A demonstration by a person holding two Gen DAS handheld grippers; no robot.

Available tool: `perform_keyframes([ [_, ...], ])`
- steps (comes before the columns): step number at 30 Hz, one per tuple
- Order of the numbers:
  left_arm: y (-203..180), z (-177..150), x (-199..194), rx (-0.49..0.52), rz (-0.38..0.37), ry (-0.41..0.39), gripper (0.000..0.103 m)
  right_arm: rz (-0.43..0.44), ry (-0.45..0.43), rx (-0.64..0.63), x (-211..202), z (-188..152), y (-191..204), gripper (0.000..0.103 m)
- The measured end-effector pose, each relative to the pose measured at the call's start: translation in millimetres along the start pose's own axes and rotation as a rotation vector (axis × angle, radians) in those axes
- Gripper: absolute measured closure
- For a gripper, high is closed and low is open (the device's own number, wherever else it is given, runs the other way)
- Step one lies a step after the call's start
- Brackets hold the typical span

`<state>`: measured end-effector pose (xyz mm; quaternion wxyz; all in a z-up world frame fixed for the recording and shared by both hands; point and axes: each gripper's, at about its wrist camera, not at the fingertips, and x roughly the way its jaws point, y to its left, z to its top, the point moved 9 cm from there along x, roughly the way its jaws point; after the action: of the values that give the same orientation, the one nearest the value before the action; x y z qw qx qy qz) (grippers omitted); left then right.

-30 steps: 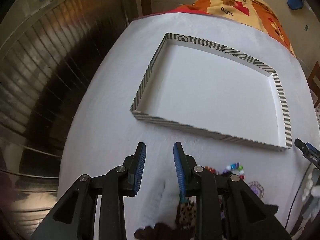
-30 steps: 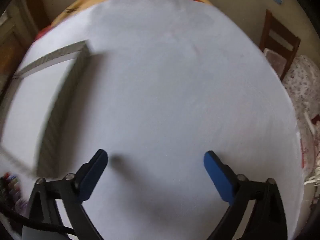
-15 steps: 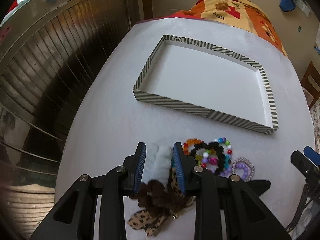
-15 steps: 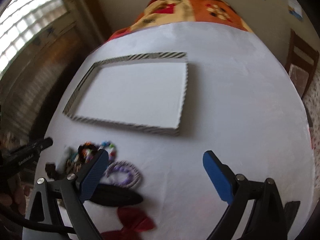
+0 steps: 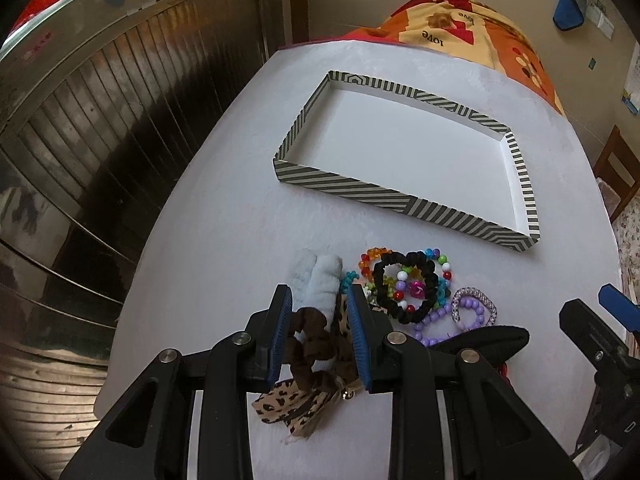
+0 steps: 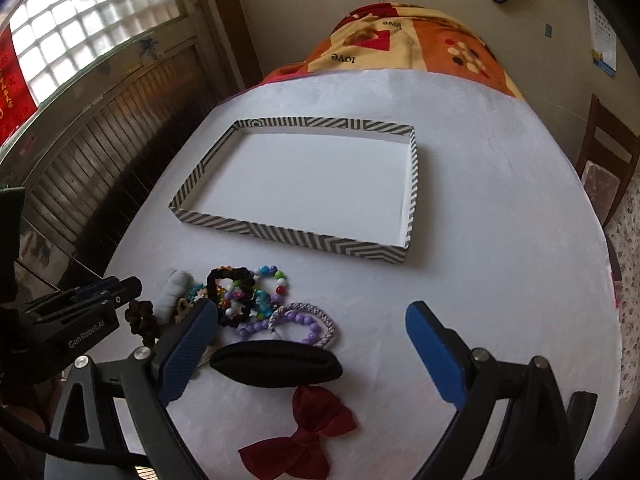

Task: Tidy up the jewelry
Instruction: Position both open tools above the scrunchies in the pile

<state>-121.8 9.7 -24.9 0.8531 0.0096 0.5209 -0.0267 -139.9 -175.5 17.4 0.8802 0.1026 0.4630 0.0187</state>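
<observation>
A striped shallow tray [image 5: 344, 186] with a white floor lies on the white table; it also shows in the right wrist view [image 6: 280, 236]. A pile of accessories lies in front of it: a black scrunchie [image 5: 404, 284], coloured bead bracelets [image 5: 440, 268], purple bracelets [image 5: 472, 312], a white fluffy band [image 5: 324, 280], a brown scrunchie [image 5: 308, 348], a leopard bow [image 5: 288, 408]. A black clip [image 6: 276, 364] and a red bow [image 6: 308, 436] lie nearer. My left gripper [image 5: 320, 312] is open, its jaws astride the brown scrunchie and white band. My right gripper [image 6: 312, 336] is wide open above the black clip.
The table [image 6: 500, 208] is round with a patterned orange cloth [image 6: 400, 44] at its far side. A dark slatted wall [image 5: 100, 140] runs along the left. A wooden chair [image 6: 608, 168] stands at the right edge.
Both grippers have pulled back toward me, so the accessory pile has come into view. The left jaws now sit around the brown scrunchie. The right view has swung left onto the tray.
</observation>
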Motion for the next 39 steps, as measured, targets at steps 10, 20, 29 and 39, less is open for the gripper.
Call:
perform_keyframes([
  [10,7,-6,-2,0.012,-0.009,0.000,0.092,0.003,0.004,-0.024,-3,-7,9,0.005],
  [20,9,-8,0,0.012,-0.011,0.007,0.092,-0.015,-0.011,-0.055,-4,-9,14,0.005],
  [29,10,-10,1,0.015,-0.009,0.010,0.092,-0.011,-0.008,-0.042,-1,-11,11,0.005],
  [39,11,-10,1,0.017,-0.010,0.009,0.092,-0.009,-0.002,-0.050,1,-13,16,0.005],
])
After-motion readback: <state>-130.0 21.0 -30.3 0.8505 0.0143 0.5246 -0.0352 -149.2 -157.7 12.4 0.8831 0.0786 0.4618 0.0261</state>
